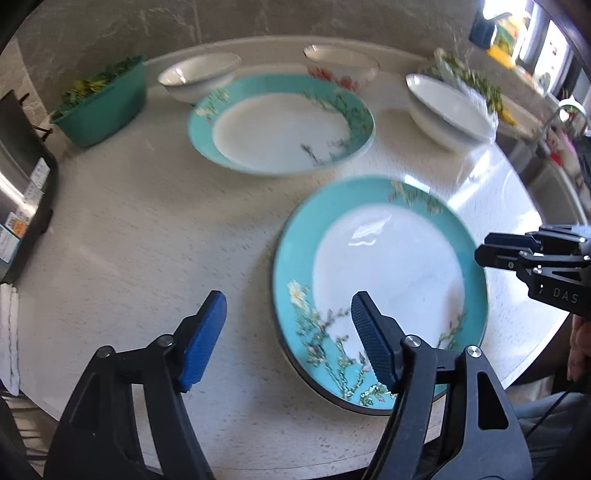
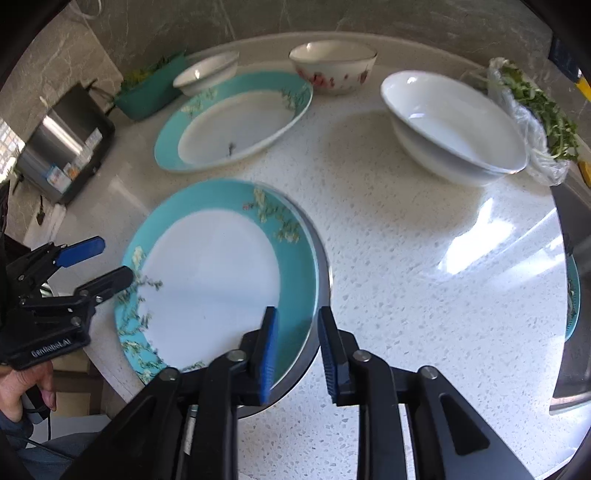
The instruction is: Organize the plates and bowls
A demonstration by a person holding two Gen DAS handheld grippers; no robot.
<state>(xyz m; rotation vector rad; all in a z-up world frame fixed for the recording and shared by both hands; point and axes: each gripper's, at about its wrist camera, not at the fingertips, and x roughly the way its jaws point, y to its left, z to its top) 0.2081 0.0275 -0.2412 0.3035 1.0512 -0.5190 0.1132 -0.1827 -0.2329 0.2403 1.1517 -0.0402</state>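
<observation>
plates (image 1: pixel 380 280): two teal | bowls (image 2: pixel 450 125): three | left tongs (image 1: pixel 288 332): wide, empty | right tongs (image 2: pixel 295 354): parted, empty

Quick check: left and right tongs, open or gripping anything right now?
Left tongs: open wide, holding nothing; one finger is over the near plate.
Right tongs: partly open astride that plate's rim, pads not pressing it.

wall (image 2: pixel 332 18): grey marble | countertop (image 2: pixel 388 240): white speckled, sunlit | window (image 1: pixel 554 48): possibly, blurred
</observation>
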